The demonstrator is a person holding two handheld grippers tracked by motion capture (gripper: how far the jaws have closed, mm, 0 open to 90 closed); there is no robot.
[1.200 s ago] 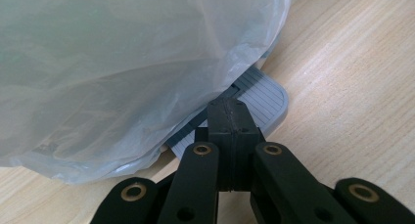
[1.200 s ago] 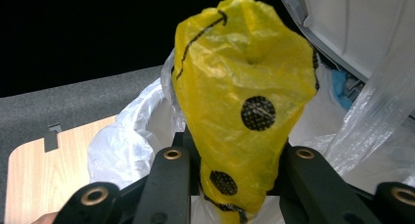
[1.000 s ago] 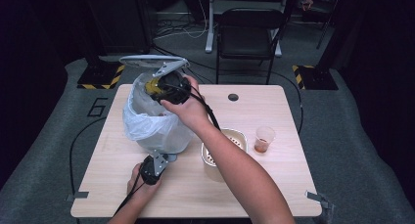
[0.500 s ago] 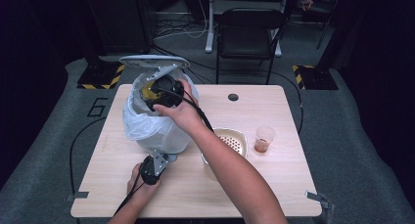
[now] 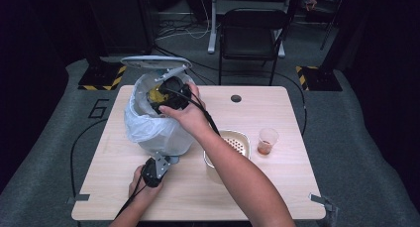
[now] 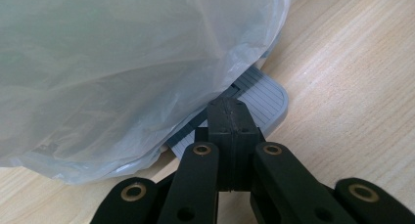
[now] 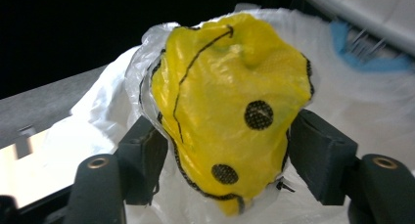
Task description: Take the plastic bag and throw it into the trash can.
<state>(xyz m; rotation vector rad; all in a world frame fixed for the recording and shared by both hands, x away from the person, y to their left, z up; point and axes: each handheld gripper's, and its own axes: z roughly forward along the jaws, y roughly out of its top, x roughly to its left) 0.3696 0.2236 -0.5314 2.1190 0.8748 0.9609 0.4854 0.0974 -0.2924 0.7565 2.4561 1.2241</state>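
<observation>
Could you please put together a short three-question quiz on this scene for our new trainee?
1. True or false: the left gripper has its jaws shut, with its tip on the grey pedal at the foot of the bin.
2. What is between the jaws of the right gripper?
A. the plastic cup
B. the yellow smiley-face item
C. the perforated container
3. Fill in: the bin's lid stands ____.

Key:
1. True.
2. B. The jaws have just been opening; the item sits between them above the white bag lining the bin.
3. Open, raised.
</observation>
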